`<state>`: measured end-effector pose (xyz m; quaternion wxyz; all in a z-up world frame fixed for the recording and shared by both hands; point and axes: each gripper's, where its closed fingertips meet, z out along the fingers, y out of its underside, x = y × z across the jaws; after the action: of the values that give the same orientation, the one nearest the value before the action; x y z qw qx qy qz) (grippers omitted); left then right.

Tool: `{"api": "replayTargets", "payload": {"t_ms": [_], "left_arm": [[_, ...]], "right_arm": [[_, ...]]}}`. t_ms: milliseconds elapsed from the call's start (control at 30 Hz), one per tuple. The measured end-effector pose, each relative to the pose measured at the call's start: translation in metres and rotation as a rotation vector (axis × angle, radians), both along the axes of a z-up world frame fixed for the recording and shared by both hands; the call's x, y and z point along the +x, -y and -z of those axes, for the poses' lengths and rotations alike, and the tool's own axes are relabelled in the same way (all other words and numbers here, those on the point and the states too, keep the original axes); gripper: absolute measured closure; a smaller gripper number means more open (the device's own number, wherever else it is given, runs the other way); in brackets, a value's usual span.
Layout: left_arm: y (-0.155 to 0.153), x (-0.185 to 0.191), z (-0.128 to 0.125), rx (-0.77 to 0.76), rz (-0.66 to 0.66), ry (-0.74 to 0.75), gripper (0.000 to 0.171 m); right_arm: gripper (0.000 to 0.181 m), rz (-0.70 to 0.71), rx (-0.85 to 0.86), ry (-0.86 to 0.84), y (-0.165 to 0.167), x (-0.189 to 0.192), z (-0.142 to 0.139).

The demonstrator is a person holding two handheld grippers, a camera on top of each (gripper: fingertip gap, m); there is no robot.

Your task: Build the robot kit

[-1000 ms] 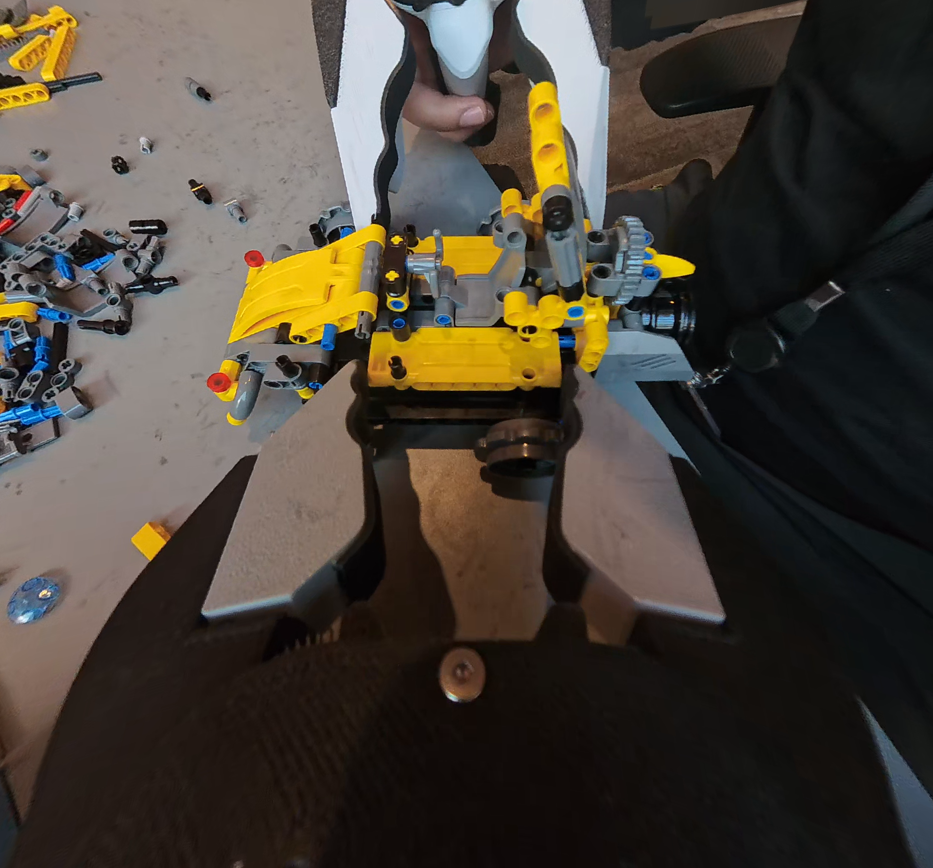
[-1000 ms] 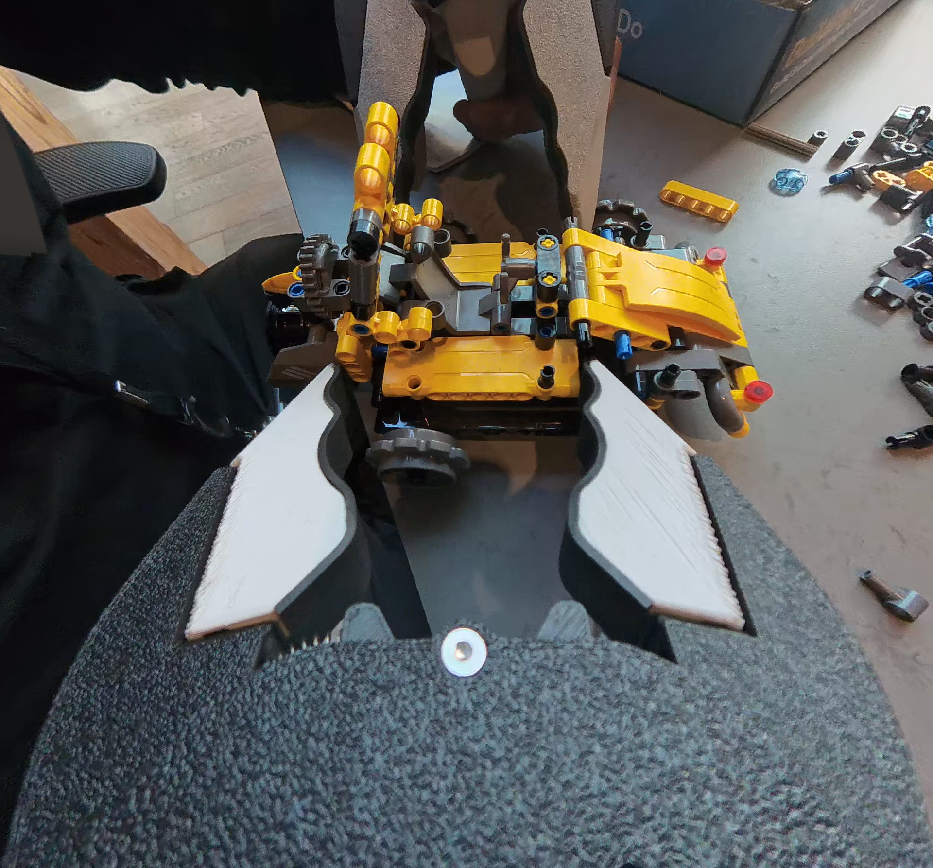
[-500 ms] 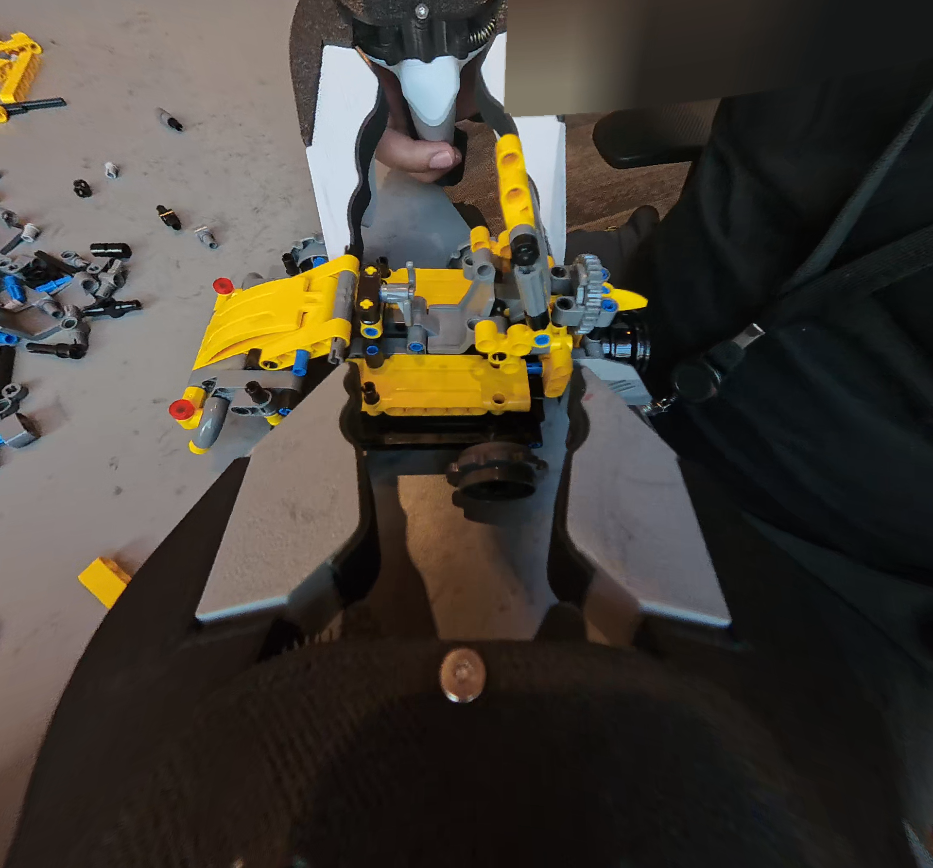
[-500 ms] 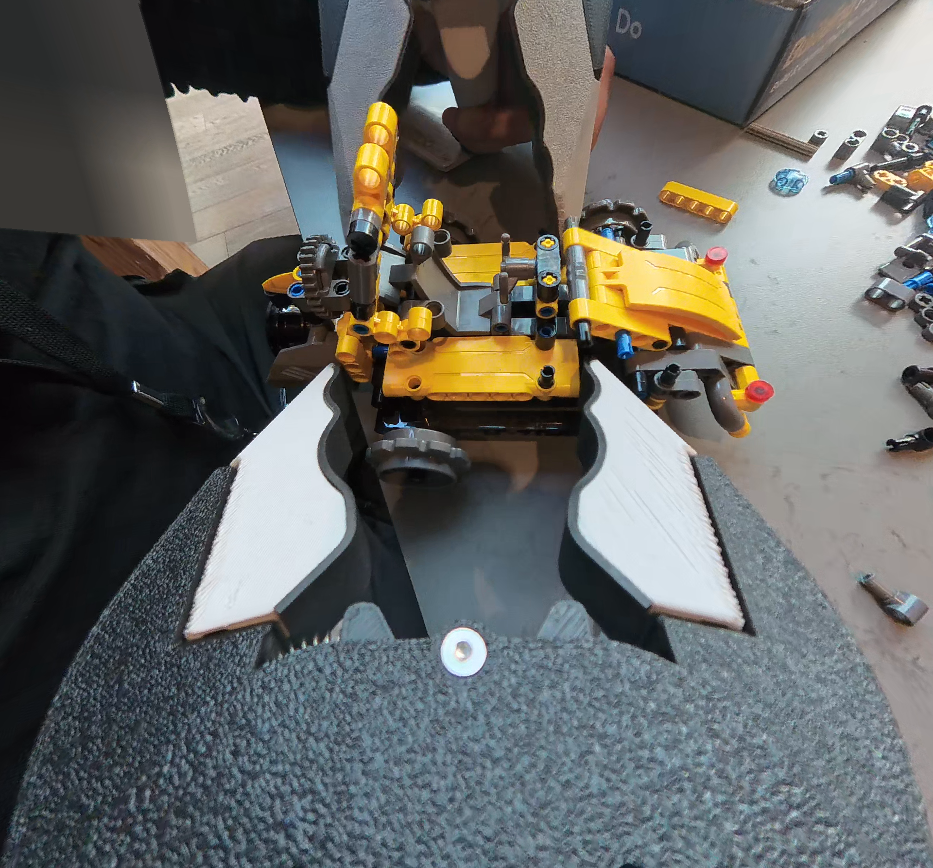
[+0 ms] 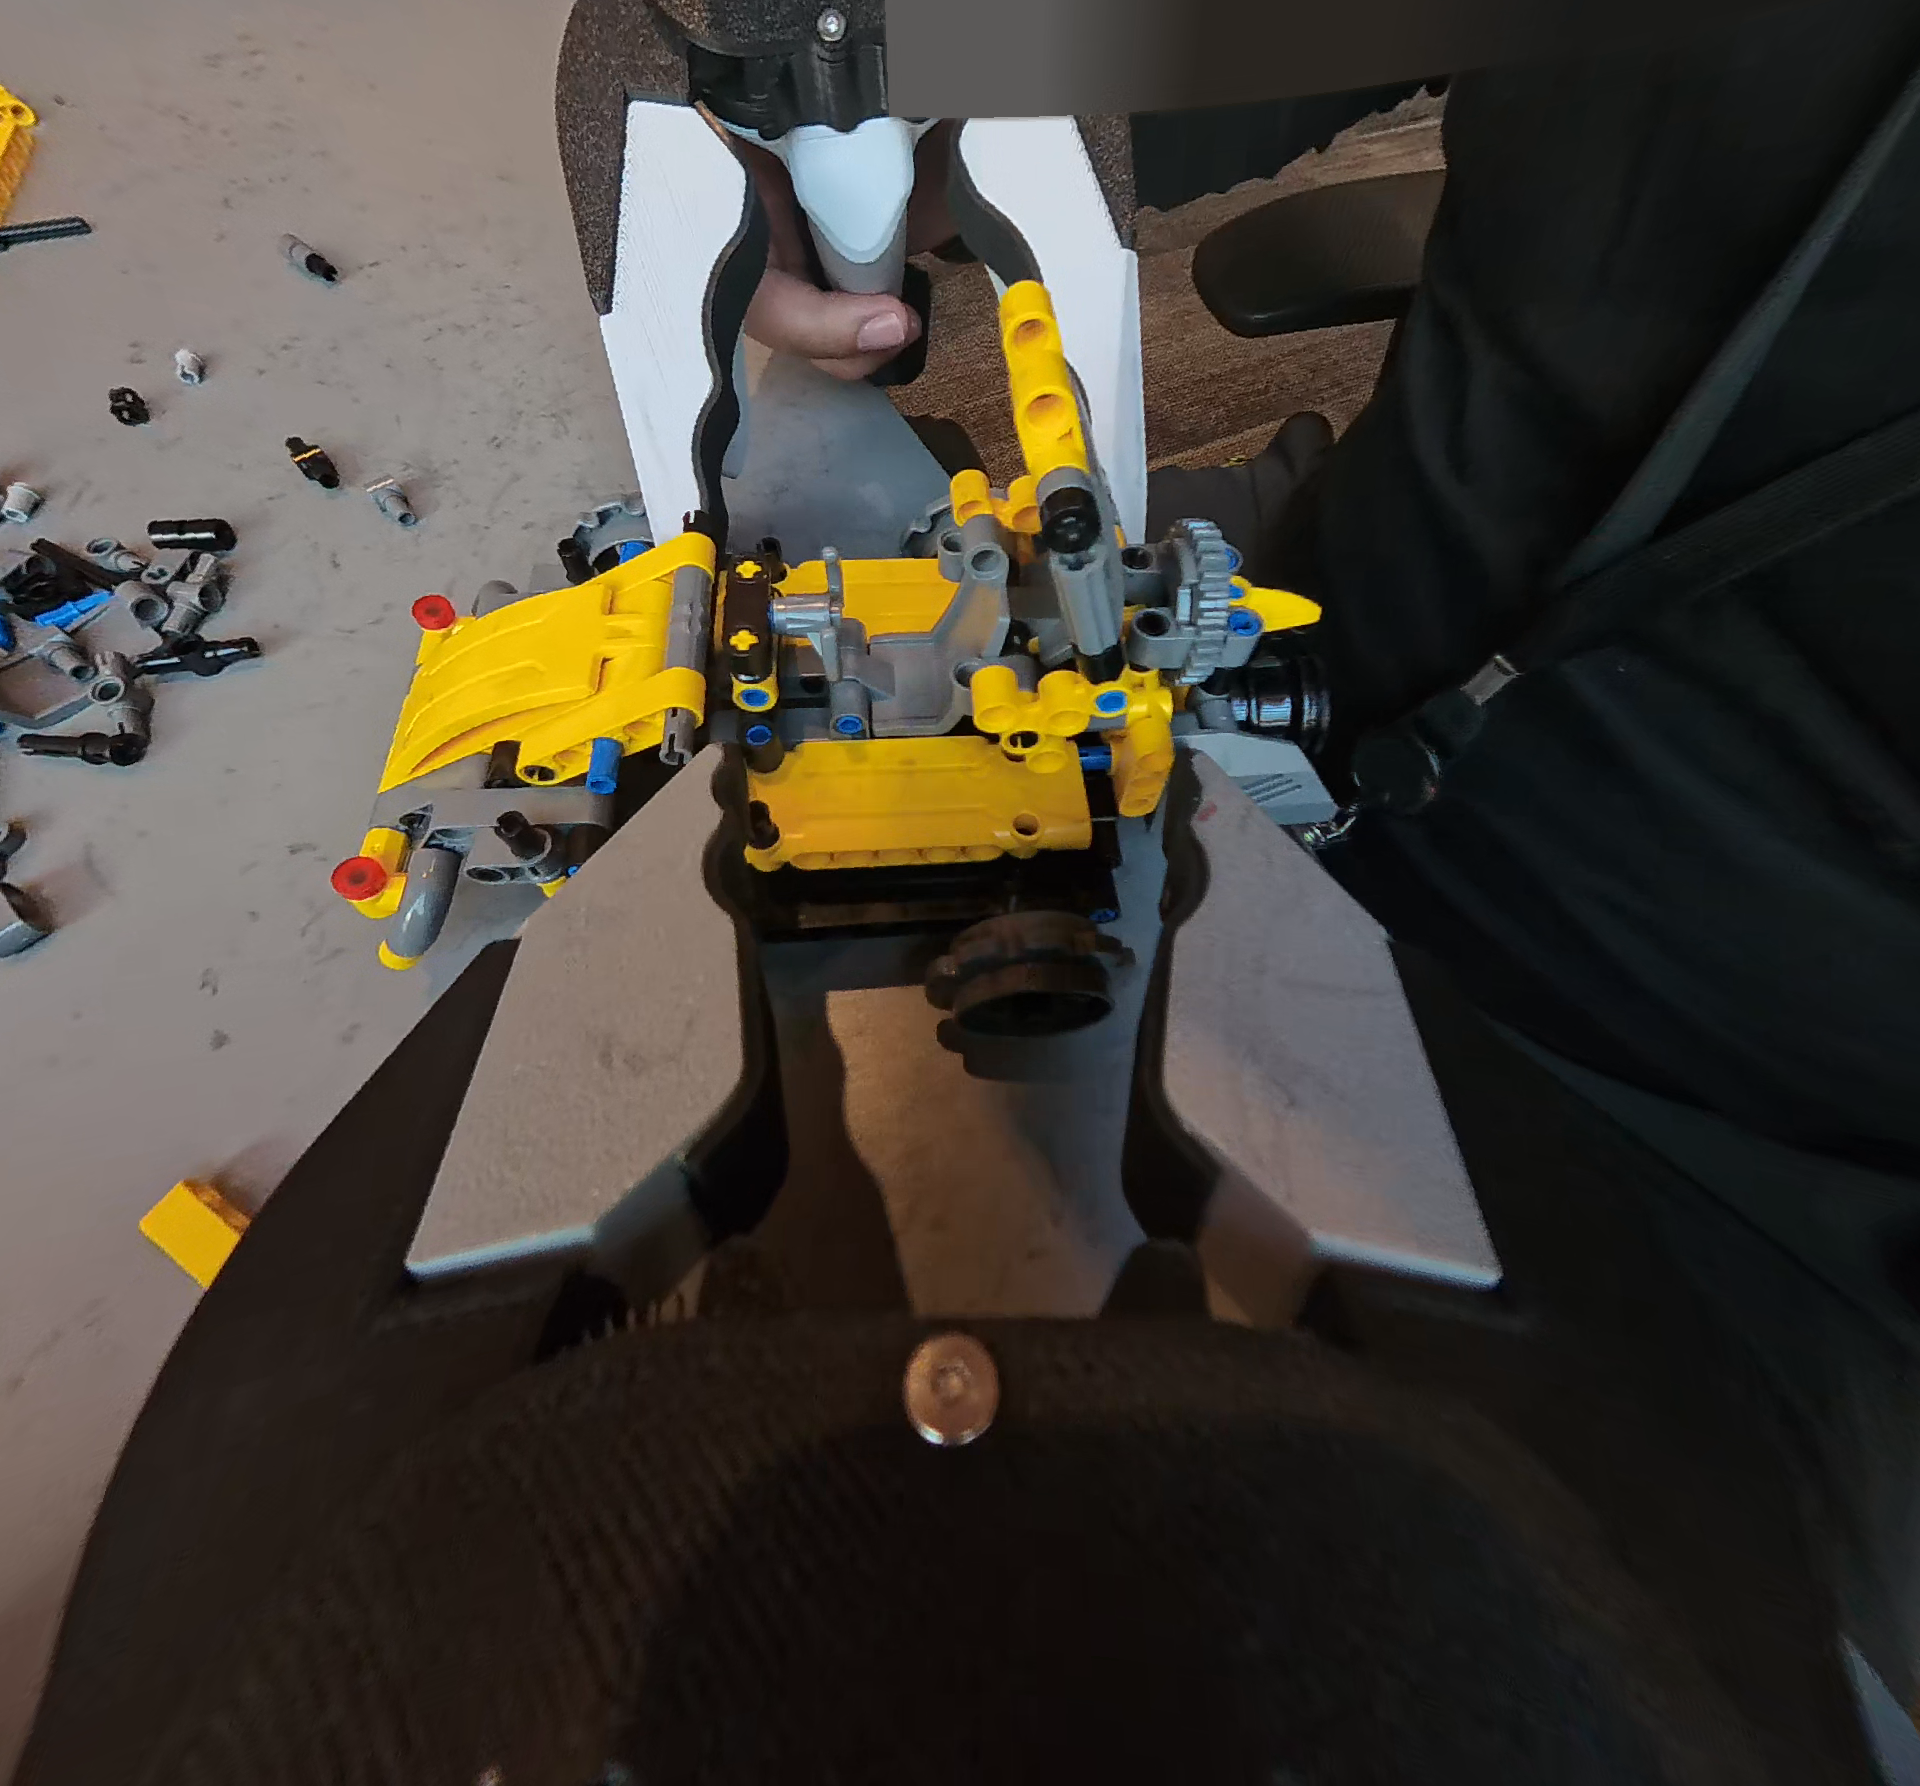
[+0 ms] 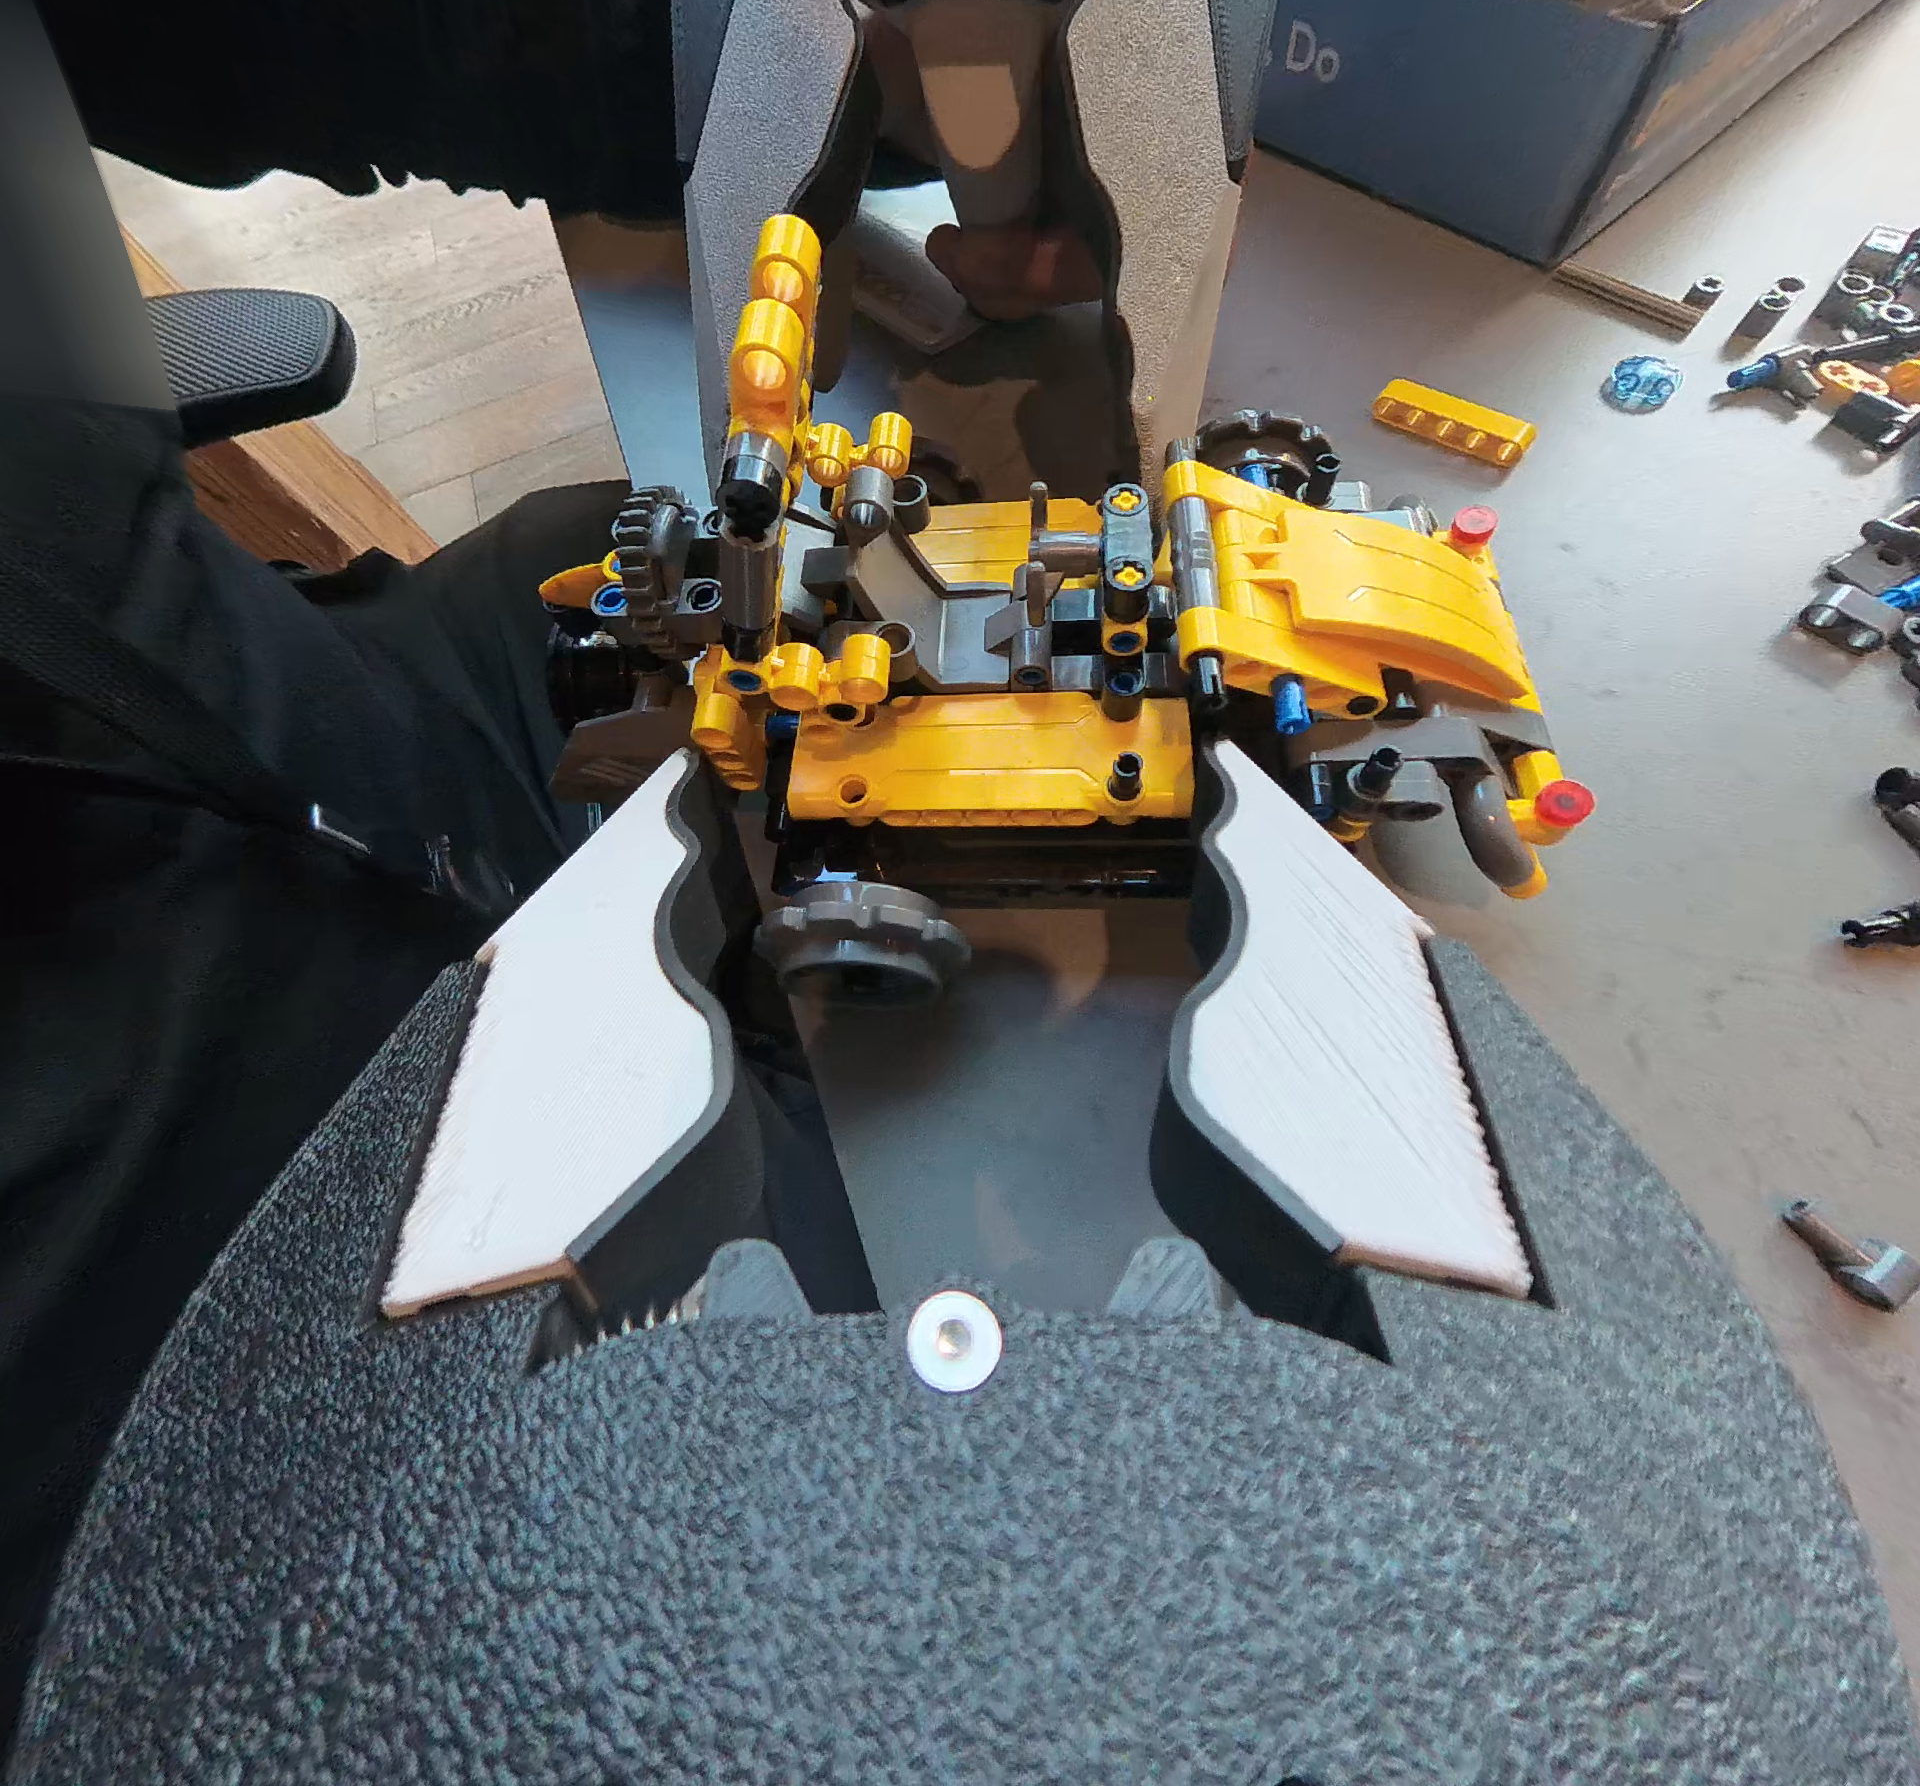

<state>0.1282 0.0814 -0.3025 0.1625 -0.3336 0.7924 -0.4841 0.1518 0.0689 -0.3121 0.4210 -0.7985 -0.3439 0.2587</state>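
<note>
A yellow, grey and black toy vehicle built of pinned beams sits at the edge of a grey table, with a yellow beam arm standing up from it. My left gripper, with grey fingers, is shut on the yellow middle body from one side. My right gripper, with white fingers, is shut on the same body from the opposite side. Each gripper shows beyond the model in the other's view. A dark wheel hub sticks out toward each camera.
Loose grey, black and blue pieces lie scattered on the table, with a small yellow brick near me. A blue cardboard box, a yellow beam and more pieces lie beyond. A person in black and a chair armrest are close by. My right fingertips sit around 4 centimetres from my left ones. My left gripper's tips are some 12 centimetres from the small yellow brick.
Both grippers keep their hold on the model. The left view has drawn back and tilted, so more of the far table shows. The right view has hardly changed.
</note>
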Motion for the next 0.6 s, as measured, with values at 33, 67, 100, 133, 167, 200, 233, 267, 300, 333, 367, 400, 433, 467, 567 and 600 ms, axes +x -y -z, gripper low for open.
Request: {"api": "replayTargets", "payload": {"t_ms": [33, 67, 100, 133, 167, 200, 233, 267, 300, 333, 367, 400, 433, 467, 567, 600], "left_arm": [[-0.0005, 0.0004, 0.0, -0.002, 0.001, -0.001, 0.093], [-0.001, 0.0008, 0.0, -0.006, 0.001, -0.004, 0.093], [-0.0017, 0.0011, 0.0, -0.006, 0.001, -0.005, 0.094], [-0.002, 0.0012, 0.0, -0.008, 0.001, -0.006, 0.094], [-0.0025, 0.0013, 0.0, -0.009, -0.001, -0.007, 0.094], [-0.0029, 0.0013, -0.0001, -0.011, -0.001, -0.008, 0.094], [-0.0029, 0.0013, -0.0001, -0.011, 0.0, -0.008, 0.094], [-0.0028, 0.0013, -0.0001, -0.01, 0.0, -0.007, 0.094], [-0.0026, 0.0012, -0.0001, -0.01, 0.0, -0.007, 0.094], [-0.0026, 0.0012, -0.0001, -0.008, 0.0, -0.006, 0.094], [-0.0026, 0.0011, -0.0001, -0.005, 0.001, -0.003, 0.094], [-0.0026, 0.001, -0.0001, -0.004, 0.001, -0.002, 0.094], [-0.0027, 0.0011, -0.0001, -0.004, 0.0, -0.002, 0.094], [-0.0028, 0.0012, 0.0, -0.005, 0.0, -0.003, 0.094], [-0.0039, 0.0022, 0.0, -0.007, -0.009, -0.005, 0.094], [-0.0043, 0.0025, 0.0001, -0.008, -0.012, -0.006, 0.094]], "right_arm": [[0.091, -0.001, -0.001, 0.0, -0.0004, 0.0004, 0.0], [0.092, -0.002, -0.003, -0.002, -0.0008, 0.0007, 0.0], [0.092, -0.004, -0.003, 0.0, -0.0014, 0.0011, 0.0001], [0.092, -0.007, -0.003, 0.001, -0.0019, 0.0013, 0.0001], [0.092, -0.008, -0.007, 0.0, -0.0024, 0.0014, 0.0001], [0.092, -0.008, -0.007, -0.001, -0.0028, 0.0013, 0.0], [0.093, -0.008, -0.005, 0.001, -0.0027, 0.0013, 0.0001], [0.092, -0.009, -0.002, 0.002, -0.0027, 0.0013, 0.0], [0.093, -0.01, 0.0, 0.002, -0.0027, 0.0012, -0.0001], [0.093, -0.011, 0.002, 0.002, -0.0026, 0.0011, -0.0001], [0.092, -0.013, 0.004, 0.002, -0.0026, 0.001, -0.0002], [0.092, -0.014, 0.006, 0.003, -0.0026, 0.0009, -0.0003], [0.092, -0.014, 0.006, 0.002, -0.0028, 0.001, -0.0003], [0.092, -0.015, 0.004, 0.001, -0.0028, 0.0012, -0.0003], [0.092, -0.02, -0.002, -0.004, -0.0042, 0.0024, -0.0001], [0.092, -0.02, -0.004, -0.006, -0.0047, 0.0026, -0.0002]]}}
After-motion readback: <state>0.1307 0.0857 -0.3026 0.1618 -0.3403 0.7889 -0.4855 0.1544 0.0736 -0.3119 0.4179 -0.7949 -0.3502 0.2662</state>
